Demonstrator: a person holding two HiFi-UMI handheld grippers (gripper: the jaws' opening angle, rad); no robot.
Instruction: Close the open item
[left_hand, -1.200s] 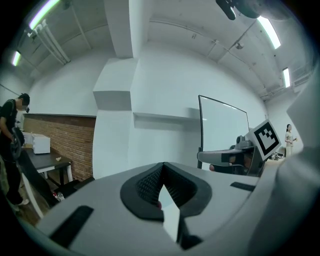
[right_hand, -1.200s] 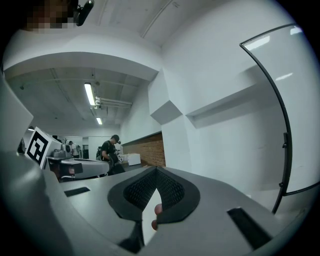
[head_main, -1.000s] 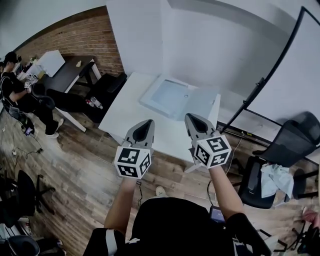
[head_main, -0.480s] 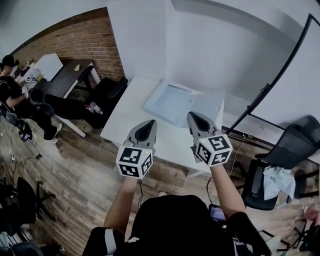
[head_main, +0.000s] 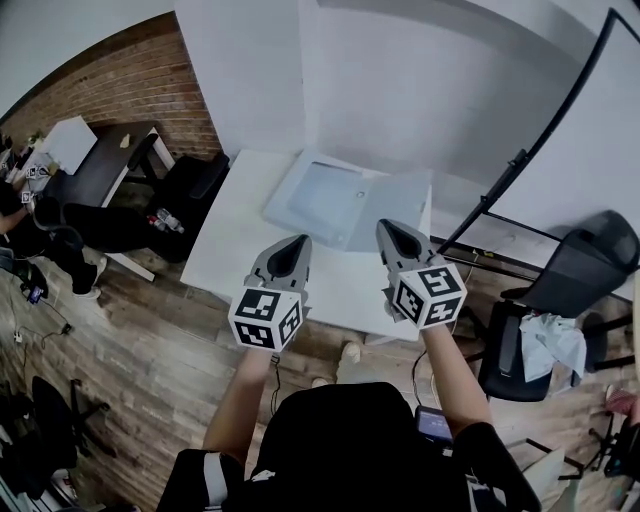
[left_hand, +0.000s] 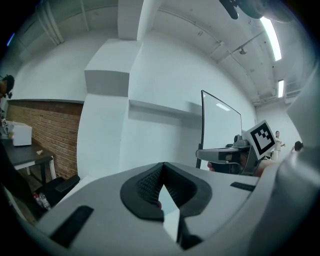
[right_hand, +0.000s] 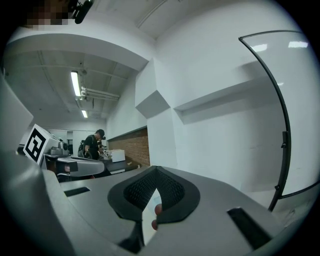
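Observation:
A pale grey-blue item (head_main: 345, 205), like a laptop or folder, lies opened flat at the far side of the white table (head_main: 250, 240). Both grippers hover side by side over the table's near edge, pointing at the item and short of it. My left gripper (head_main: 290, 246) (left_hand: 162, 168) has its jaws together at the tips with nothing between them. My right gripper (head_main: 392, 232) (right_hand: 156, 173) is shut the same way, also with nothing in it. Each carries its marker cube at the back.
A black office chair (head_main: 565, 285) with a cloth (head_main: 550, 345) on it stands at the right. A black-framed board (head_main: 530, 150) leans behind the table. At the left are a dark desk (head_main: 110, 160), a black seat (head_main: 195, 180) and a bottle (head_main: 165, 220) on the wooden floor. A person (right_hand: 95, 145) stands far off.
The head view has drifted, so the table and open item sit a little further left and lower. Both grippers keep their side-by-side pose and stay shut.

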